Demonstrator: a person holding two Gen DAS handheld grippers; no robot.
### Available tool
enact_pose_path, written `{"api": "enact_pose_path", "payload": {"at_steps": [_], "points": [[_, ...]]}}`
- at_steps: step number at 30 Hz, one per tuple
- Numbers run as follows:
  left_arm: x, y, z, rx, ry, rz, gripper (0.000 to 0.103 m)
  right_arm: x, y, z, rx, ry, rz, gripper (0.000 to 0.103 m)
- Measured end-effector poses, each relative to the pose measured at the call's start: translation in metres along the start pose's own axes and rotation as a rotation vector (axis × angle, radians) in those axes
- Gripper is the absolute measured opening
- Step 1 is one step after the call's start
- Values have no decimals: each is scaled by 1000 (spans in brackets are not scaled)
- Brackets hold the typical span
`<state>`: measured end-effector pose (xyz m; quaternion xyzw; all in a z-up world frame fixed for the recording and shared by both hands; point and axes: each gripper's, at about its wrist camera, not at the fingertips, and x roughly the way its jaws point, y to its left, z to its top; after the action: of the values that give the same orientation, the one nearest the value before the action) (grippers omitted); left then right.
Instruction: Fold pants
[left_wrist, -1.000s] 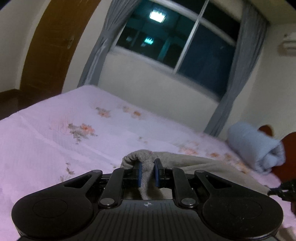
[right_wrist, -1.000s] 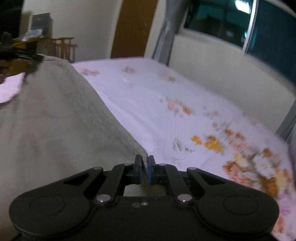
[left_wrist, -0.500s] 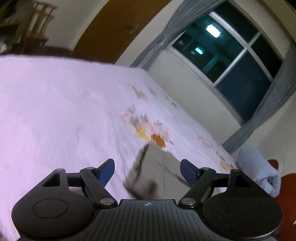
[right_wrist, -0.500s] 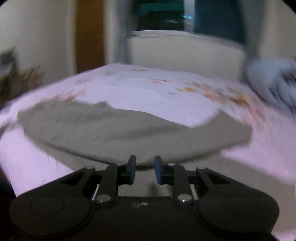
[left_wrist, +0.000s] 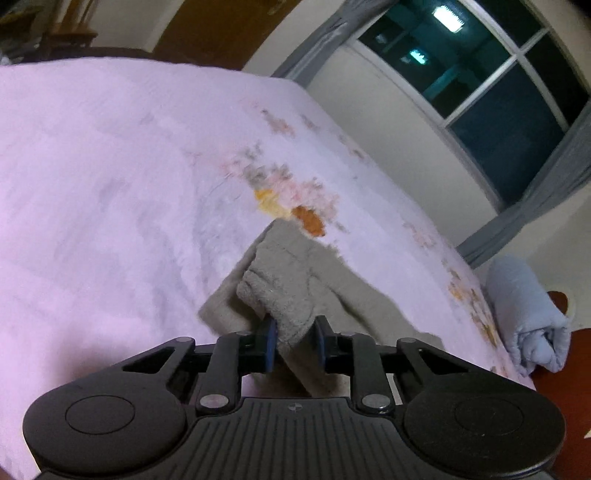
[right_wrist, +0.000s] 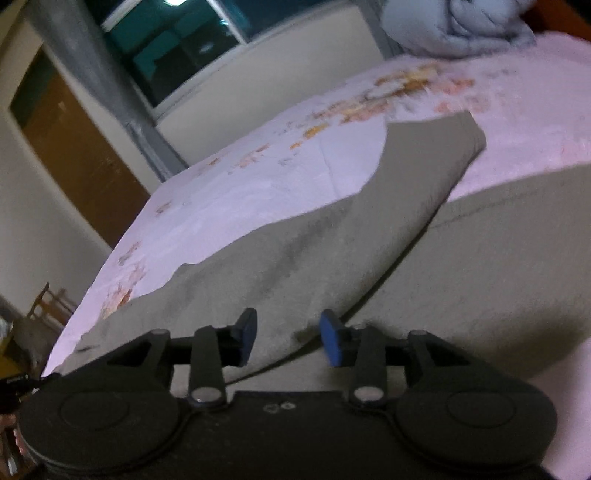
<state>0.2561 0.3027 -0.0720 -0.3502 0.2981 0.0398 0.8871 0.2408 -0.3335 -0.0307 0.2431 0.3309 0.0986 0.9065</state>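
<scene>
The left gripper (left_wrist: 294, 341), a black two-finger tool with blue pads, has just been closing, and its jaws now pinch a bunched fold of the grey-beige fleece pants (left_wrist: 284, 291) between the pads. That fold rises just ahead of the fingertips, and the rest of the garment trails away to the right of the tool. The right gripper (right_wrist: 288, 338), of the same build, has just been opening; its jaws stand apart with pants fabric (right_wrist: 369, 236) lying in the gap, the pads not pressing on it. Ahead of this gripper the pants lie across the bed, one leg folded over the other and reaching up and to the right. Under both tools spreads the pale pink flower-printed bedspread (left_wrist: 110, 177). Far ahead on the right of the left gripper rests a rolled light-blue blanket (left_wrist: 524, 314).
</scene>
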Motion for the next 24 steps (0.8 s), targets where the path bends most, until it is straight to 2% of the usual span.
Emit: {"api": "enact_pose_path", "payload": {"at_steps": [6, 8, 9, 11, 14, 16, 18, 19, 21, 22, 24], "points": [[-1, 3, 5, 9, 10, -29, 21, 41, -7, -4, 125, 101, -45, 29], [3, 4, 7, 14, 22, -26, 21, 46, -9, -6, 161, 100, -24, 0], [4, 4, 10, 5, 32, -30, 20, 47, -6, -4, 146, 99, -28, 0], [9, -3, 28, -2, 12, -76, 19, 42, 6, 7, 79, 54, 2, 0], [4, -33, 69, 26, -95, -201, 19, 17, 34, 45, 2, -97, 63, 0], [-3, -47, 84, 56, -156, -279, 19, -10, 50, 62, -57, -202, 95, 0], [-3, -43, 79, 72, -147, -295, 19, -35, 54, 57, -120, -269, 121, 0], [-1, -32, 69, 68, -119, -268, 19, -44, 51, 44, -141, -275, 129, 0], [9, 4, 38, 37, -19, -191, 19, -41, 37, 9, -160, -209, 109, 0], [15, 22, 24, 21, 29, -136, 19, -31, 26, -14, -162, -138, 86, 0], [22, 48, 6, -26, 83, -105, 19, -7, 8, -43, -156, -3, 31, 0]]}}
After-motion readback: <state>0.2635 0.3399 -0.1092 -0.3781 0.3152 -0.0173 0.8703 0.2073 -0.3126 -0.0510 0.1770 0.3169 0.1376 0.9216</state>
